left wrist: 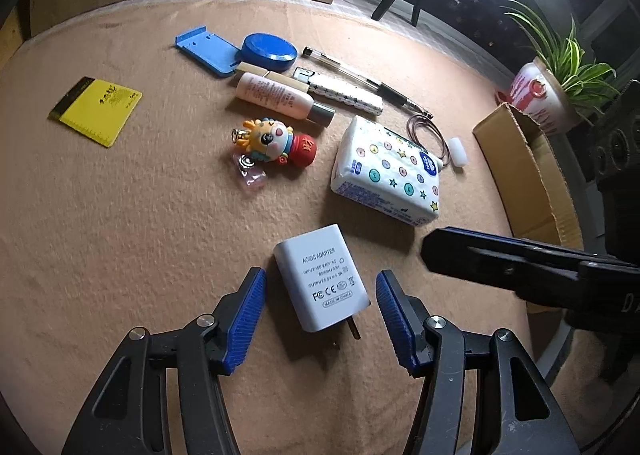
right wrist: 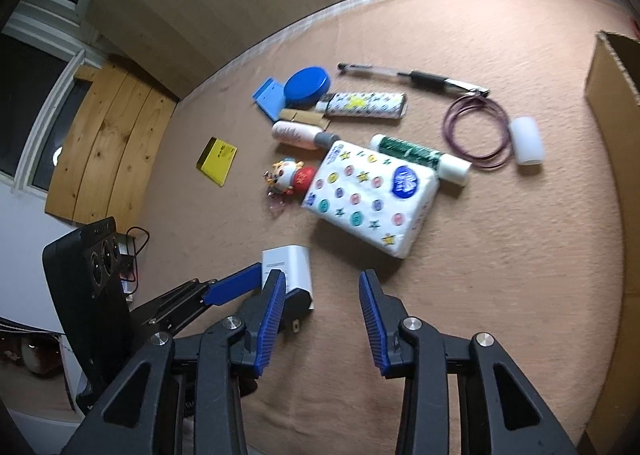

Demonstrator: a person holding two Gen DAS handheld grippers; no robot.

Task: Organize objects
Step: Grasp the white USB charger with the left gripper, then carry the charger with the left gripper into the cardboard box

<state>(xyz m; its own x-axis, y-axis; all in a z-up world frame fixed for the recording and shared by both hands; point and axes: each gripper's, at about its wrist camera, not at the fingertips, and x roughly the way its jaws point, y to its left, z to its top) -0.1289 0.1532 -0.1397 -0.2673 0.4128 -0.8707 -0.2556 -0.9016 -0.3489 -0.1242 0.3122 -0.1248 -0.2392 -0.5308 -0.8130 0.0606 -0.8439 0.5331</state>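
A white AC/DC adapter [left wrist: 320, 283] lies flat on the tan cloth, prongs toward me. My left gripper [left wrist: 320, 277] straddles it with its blue pads [left wrist: 248, 315] open, a gap showing on both sides. In the right wrist view the adapter [right wrist: 292, 267] sits partly behind the left finger of my right gripper [right wrist: 321, 279], which stands open over bare cloth with nothing between its fingers. The right gripper's black finger [left wrist: 460, 255] reaches in from the right of the left wrist view, just right of the adapter.
Beyond lie a tissue pack [left wrist: 386, 171], a toy keychain [left wrist: 272, 143], a pink bottle [left wrist: 280, 97], a pen [left wrist: 360, 77], a blue lid [left wrist: 270, 51] and a yellow notepad [left wrist: 96, 111]. An open cardboard box [left wrist: 532, 175] and a potted plant [left wrist: 540, 95] stand at the right.
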